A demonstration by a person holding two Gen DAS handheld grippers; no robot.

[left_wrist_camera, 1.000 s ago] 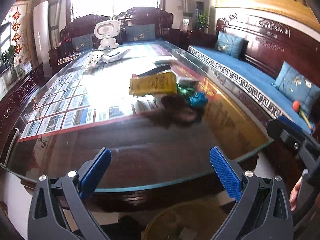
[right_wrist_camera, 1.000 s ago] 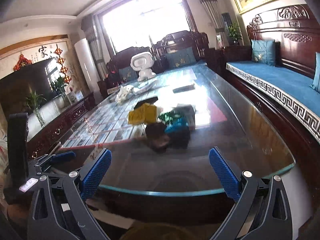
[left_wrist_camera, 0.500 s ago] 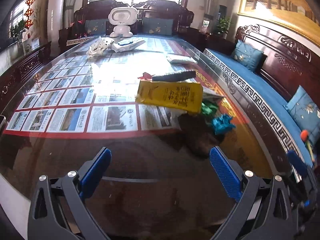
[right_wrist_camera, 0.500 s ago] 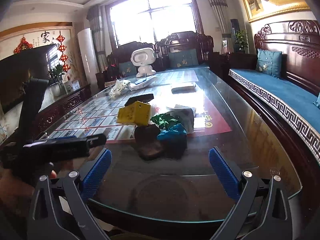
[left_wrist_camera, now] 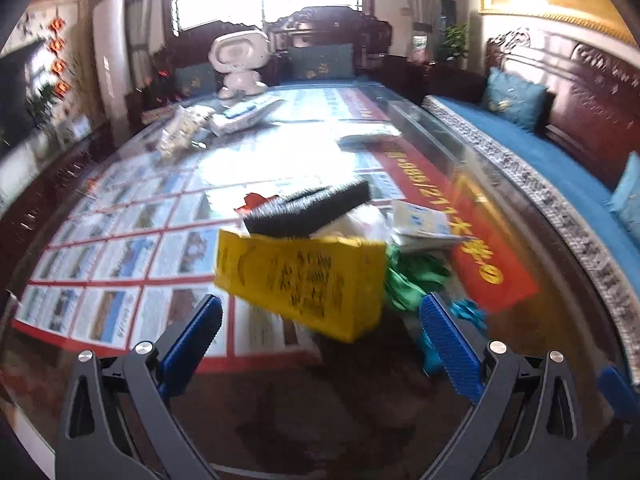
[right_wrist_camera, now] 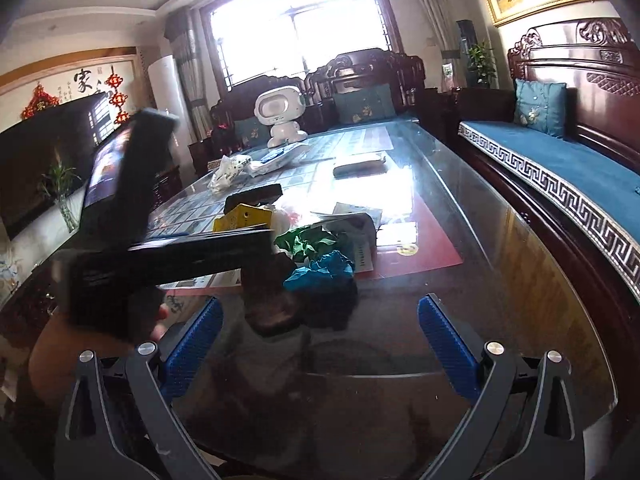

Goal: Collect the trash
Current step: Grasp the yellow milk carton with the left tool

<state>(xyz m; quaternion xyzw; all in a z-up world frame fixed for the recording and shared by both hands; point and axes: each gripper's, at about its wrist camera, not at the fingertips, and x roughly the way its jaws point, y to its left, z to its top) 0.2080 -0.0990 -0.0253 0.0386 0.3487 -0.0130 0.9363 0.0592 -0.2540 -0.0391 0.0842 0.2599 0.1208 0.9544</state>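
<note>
A heap of trash lies on the glass table: a yellow bag, a black foam block on top of it, green crumpled paper, blue crumpled paper and white paper. My left gripper is open, low over the table, its tips just short of the yellow bag. My right gripper is open and empty near the table's front edge. Ahead of it are the blue crumpled paper, a brown lump and the green paper. The left gripper's body crosses the right wrist view, held by a hand.
A white robot toy, a white plastic bag and a flat dark case sit farther back on the table. A carved wooden sofa with blue cushions runs along the right side. A television stands at the left.
My left gripper has moved forward over the table, from beyond its front edge up to the yellow bag. The right gripper has edged closer to the heap. Both stay open.
</note>
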